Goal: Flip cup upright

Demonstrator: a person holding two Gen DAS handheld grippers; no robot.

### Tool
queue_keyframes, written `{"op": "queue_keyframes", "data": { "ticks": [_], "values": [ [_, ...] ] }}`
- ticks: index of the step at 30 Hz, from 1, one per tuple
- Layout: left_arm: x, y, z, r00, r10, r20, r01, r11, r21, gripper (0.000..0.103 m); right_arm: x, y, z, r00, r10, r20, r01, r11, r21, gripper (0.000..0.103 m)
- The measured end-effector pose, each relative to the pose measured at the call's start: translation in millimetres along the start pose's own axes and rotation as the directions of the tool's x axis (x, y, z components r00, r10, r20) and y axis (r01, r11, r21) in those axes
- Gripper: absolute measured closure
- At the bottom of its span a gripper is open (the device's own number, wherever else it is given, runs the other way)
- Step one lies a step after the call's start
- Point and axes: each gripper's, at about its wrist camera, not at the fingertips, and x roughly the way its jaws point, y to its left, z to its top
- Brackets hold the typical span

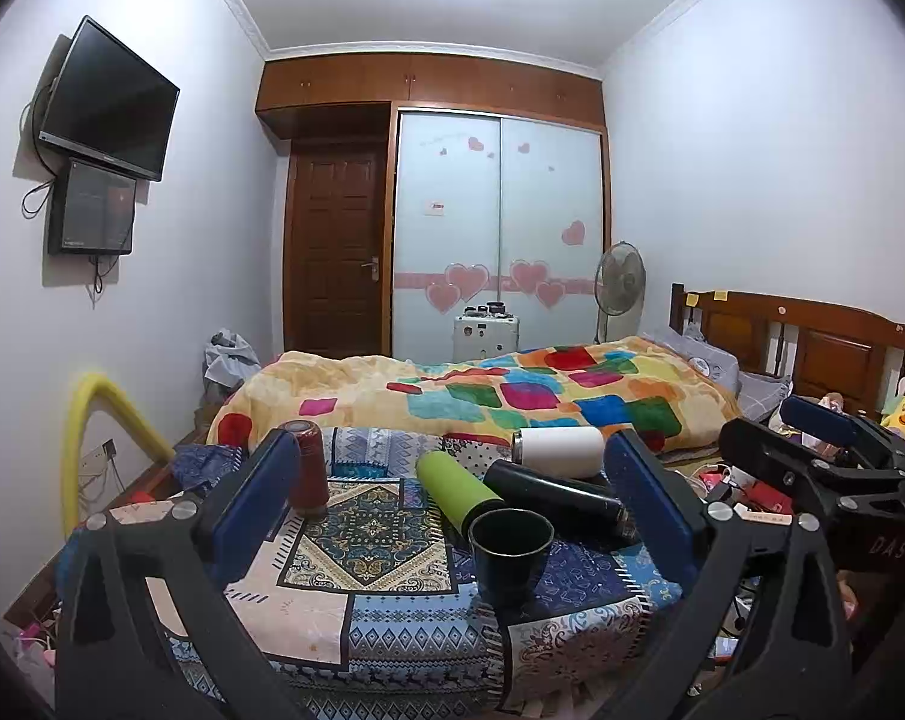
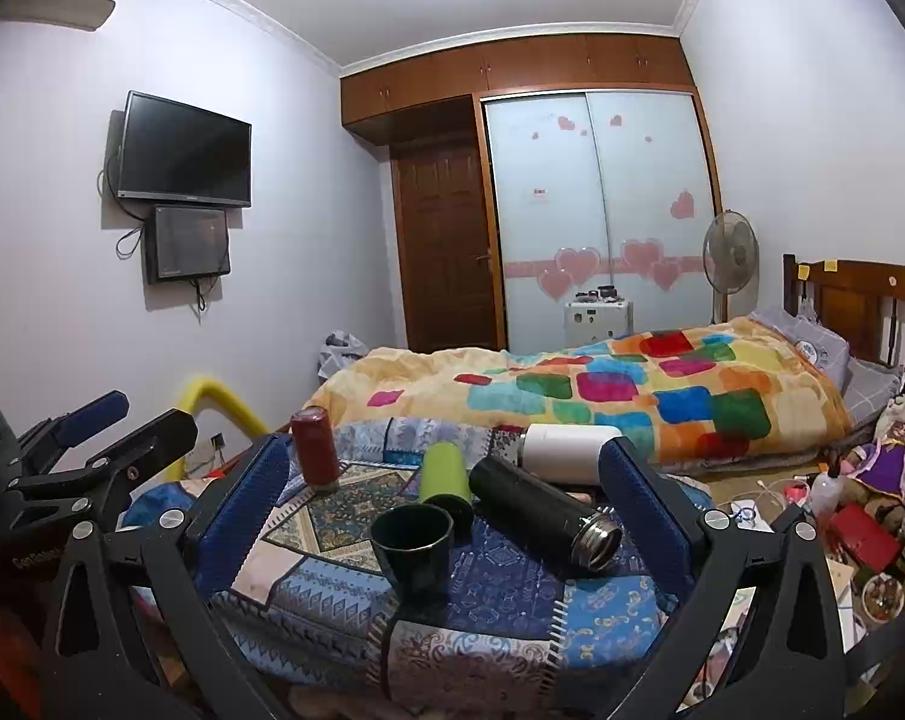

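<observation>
A: Looking through the left wrist view first, where is the cup?

B: It stands near the front edge of the worktop, mouth up, on the patterned cloth. I judge the flipping done, since the rim faces the ceiling and the base sits flat.

A: And the left tongs?

B: Spread wide, pinching nothing. The cup sits in the gap between the blue pads, touching neither one. That reads to me as a let-go stance or a check on the result.

A: What lies behind it?

B: A green bottle and a black flask lie on their sides just behind the cup, a white flask lies farther back, and a red bottle stands upright at the left. Lying down, they look ready to roll.

A: Now the right wrist view?

B: The cup is again upright, left of centre. The right tongs are also spread and empty. The black flask lies between the pads, its steel mouth towards the camera. The left tongs hang off to the left side, away from the cloth.
</observation>
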Motion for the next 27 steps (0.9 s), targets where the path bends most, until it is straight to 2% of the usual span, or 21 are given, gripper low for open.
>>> {"op": "queue_keyframes", "data": {
  "ticks": [27],
  "values": [
    [6.5,0.9,-3.2,1.0,0.01,-0.012,-0.01,1.0,-0.009,0.0,2.7,-0.1,1.6,1.0,-0.005,0.002,0.005,1.0,-0.002,0.0]
  ]
}}
